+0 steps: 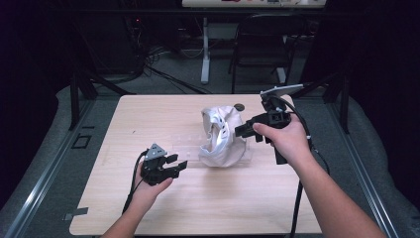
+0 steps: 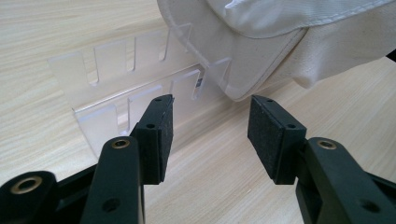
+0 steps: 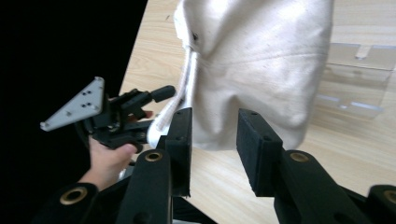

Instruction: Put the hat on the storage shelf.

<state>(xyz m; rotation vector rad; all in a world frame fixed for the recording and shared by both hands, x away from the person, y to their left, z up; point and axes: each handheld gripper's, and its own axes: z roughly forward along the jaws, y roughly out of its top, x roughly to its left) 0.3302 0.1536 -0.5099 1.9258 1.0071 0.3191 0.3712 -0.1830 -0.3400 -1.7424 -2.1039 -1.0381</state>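
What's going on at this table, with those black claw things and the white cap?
A person holds a two-jaw gripper in each hand over a wooden table. A white cap sits propped on a clear slotted plastic rack. The right gripper is right beside the cap, its fingers apart with nothing pinched between them. The left gripper waits near the rack's free end, also open and holding nothing.

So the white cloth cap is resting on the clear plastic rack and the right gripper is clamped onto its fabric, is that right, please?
Not quite: the right gripper is open, its pads apart with the white cloth cap beyond them, as the right gripper view shows. The cap does rest on the clear plastic rack.
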